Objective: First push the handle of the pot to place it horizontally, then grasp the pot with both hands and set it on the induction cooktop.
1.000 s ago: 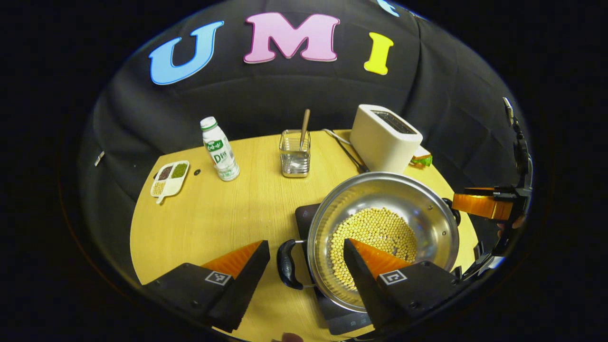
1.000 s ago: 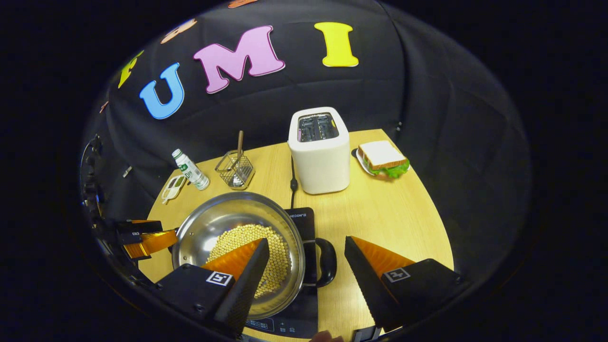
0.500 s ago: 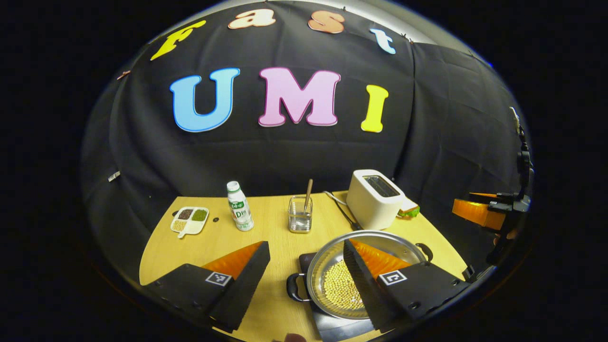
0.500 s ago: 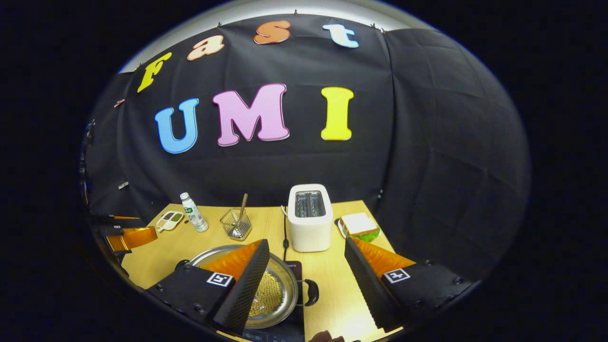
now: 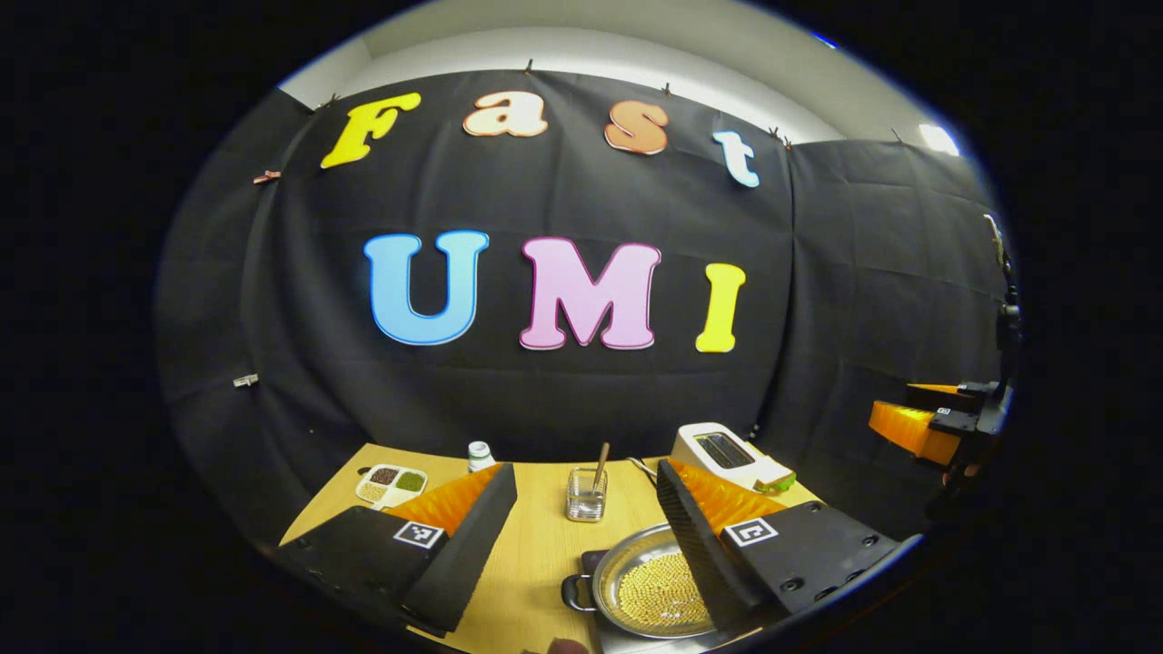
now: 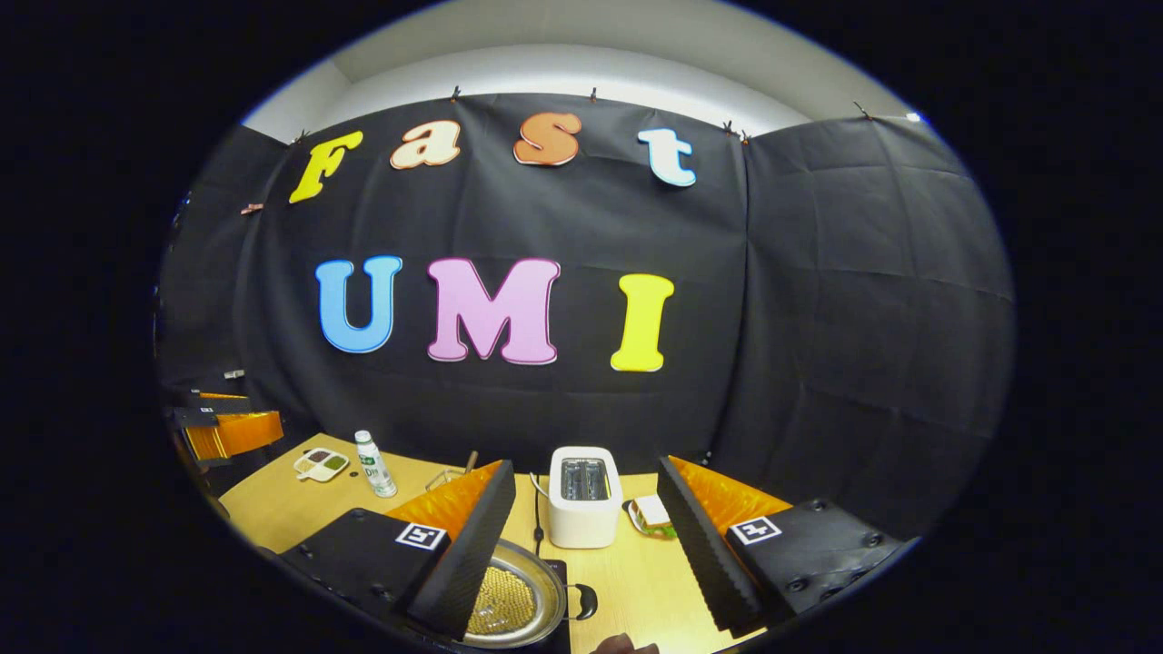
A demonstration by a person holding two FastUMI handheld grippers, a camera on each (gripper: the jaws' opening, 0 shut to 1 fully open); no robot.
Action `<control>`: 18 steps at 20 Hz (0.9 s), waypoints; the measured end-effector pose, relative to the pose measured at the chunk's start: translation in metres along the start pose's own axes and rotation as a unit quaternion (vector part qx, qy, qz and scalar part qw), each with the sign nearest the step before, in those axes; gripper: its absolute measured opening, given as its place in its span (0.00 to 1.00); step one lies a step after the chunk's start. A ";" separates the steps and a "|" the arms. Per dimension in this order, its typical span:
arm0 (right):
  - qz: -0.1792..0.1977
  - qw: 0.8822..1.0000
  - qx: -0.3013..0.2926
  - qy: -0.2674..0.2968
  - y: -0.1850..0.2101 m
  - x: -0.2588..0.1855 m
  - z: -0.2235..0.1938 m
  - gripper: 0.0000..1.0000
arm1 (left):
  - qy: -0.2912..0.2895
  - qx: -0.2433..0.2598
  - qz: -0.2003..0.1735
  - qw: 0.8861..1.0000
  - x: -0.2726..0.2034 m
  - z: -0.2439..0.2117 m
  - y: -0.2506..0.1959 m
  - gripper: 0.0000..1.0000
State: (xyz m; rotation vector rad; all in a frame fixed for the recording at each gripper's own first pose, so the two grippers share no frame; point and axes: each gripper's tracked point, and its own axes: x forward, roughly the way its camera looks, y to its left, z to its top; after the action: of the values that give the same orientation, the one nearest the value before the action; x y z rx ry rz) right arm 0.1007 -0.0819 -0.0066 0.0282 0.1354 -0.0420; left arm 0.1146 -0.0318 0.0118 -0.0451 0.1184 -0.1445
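On the cooktop [image 5: 595,556] the pot [image 5: 650,595] of beans was seen seated, handles level. Left tool [image 5: 586,536] and right tool [image 6: 586,531] were held apart, empty, above the bench [image 5: 541,563]. Placement judged complete; withdrawal is best made straight up, clear of the rim.

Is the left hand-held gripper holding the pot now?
No, the left hand-held gripper is open and raised, and the pot sits below on the cooktop.

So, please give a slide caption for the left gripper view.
Open left gripper raised above the pot of beans on the induction cooktop.
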 end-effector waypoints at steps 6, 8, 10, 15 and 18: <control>-0.012 0.998 0.014 -0.065 0.005 -0.036 0.039 0.98 | -0.070 0.025 0.038 0.997 -0.043 0.038 0.019 0.96; -0.012 0.997 0.009 -0.075 0.010 -0.043 0.043 0.97 | -0.068 0.015 0.029 0.997 -0.050 0.038 0.015 0.96; -0.010 0.997 0.013 -0.080 0.017 -0.051 0.049 0.98 | -0.066 0.006 0.028 0.997 -0.059 0.037 0.016 0.99; -0.016 0.996 0.003 -0.089 0.025 -0.061 0.051 0.98 | -0.069 0.017 0.030 0.997 -0.069 0.040 0.022 0.96; -0.017 0.996 0.004 -0.090 0.028 -0.064 0.053 0.98 | -0.070 0.020 0.024 0.997 -0.070 0.040 0.021 0.96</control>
State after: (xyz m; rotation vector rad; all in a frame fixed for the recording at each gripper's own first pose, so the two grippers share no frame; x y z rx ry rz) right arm 0.0455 -0.0529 0.0557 0.0295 -0.0447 -0.0790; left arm 0.0539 0.0003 0.0581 -0.0116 -0.0224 -0.0959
